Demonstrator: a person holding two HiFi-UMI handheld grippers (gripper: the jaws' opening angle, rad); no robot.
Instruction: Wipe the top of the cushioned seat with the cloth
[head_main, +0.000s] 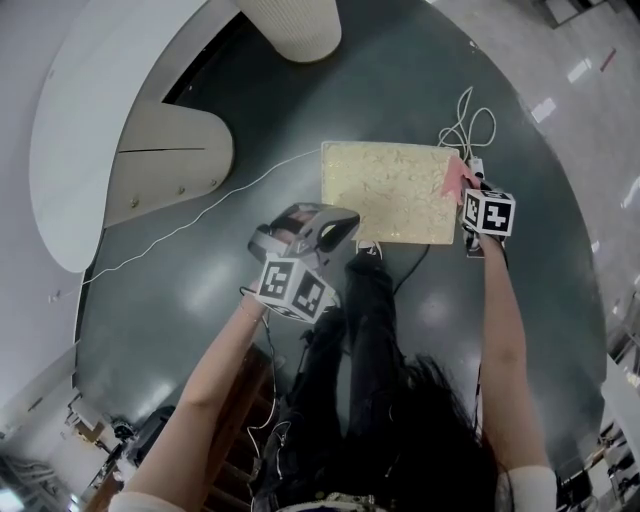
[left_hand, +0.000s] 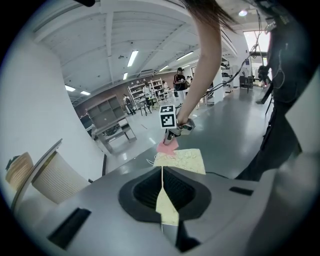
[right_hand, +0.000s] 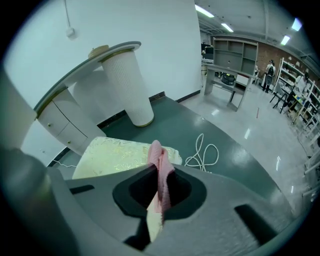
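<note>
The cushion (head_main: 385, 190) is lying flat on the dark floor (head_main: 190, 300). The pink cloth (head_main: 453, 178) is touching its right edge, pinched in the right tongs (head_main: 466, 192). The left tongs (head_main: 338, 228) are hovering closed and empty, so a firm wipe may be pushing the unsteadied cushion across the floor.

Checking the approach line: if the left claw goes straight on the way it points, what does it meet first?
Most likely the cushioned seat: it lies dead ahead of the left claw. The right claw with the cloth sits beyond, at the seat's far edge. Depth is unclear.
</note>
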